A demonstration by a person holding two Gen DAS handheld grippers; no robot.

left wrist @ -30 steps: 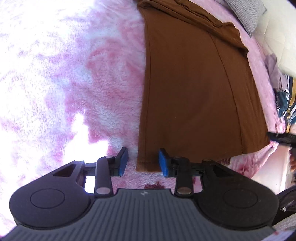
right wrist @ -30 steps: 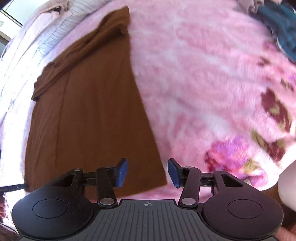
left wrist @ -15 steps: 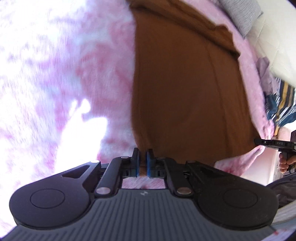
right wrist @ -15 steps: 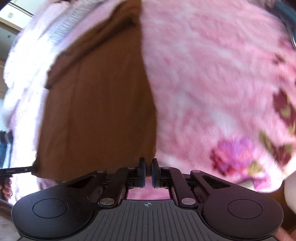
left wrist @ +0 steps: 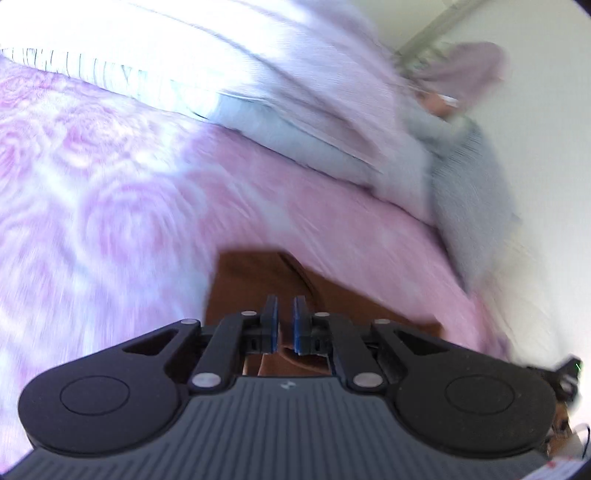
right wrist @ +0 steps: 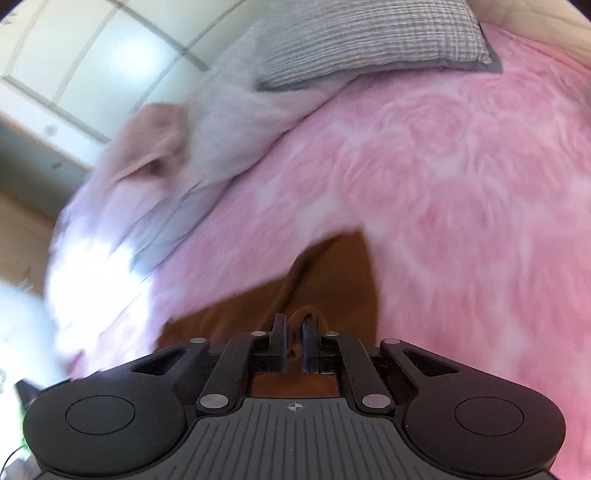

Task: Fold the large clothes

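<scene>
The left gripper point(left wrist: 284, 319) is clamped on an edge of the brown garment point(left wrist: 255, 280), which fills the lower centre of the left wrist view just above the tool body. The right gripper point(right wrist: 293, 345) also has brown cloth between its jaws; a bunched loop of fabric stands up between the blue pads point(right wrist: 279, 341), and these jaws are opening slightly while the cloth remains between them, apparently still in contact. In the right wrist view the brown garment point(right wrist: 332, 273) occupies the lower centre, with a raised fold running up from the jaws. Around it lies the pink rose-patterned blanket point(right wrist: 461, 166), covering the middle and right of the frame. A grey checked pillow point(right wrist: 373, 33) sits at the top centre, and pale bedding point(right wrist: 207, 129) is heaped at the upper left. Both views are motion-blurred. Judged from this arrangement, a fold is under way: two points of the hem are gripped and carried toward the pillow end. Remaining work appears to be laying the carried edge down, releasing it, and making any further folds.
</scene>
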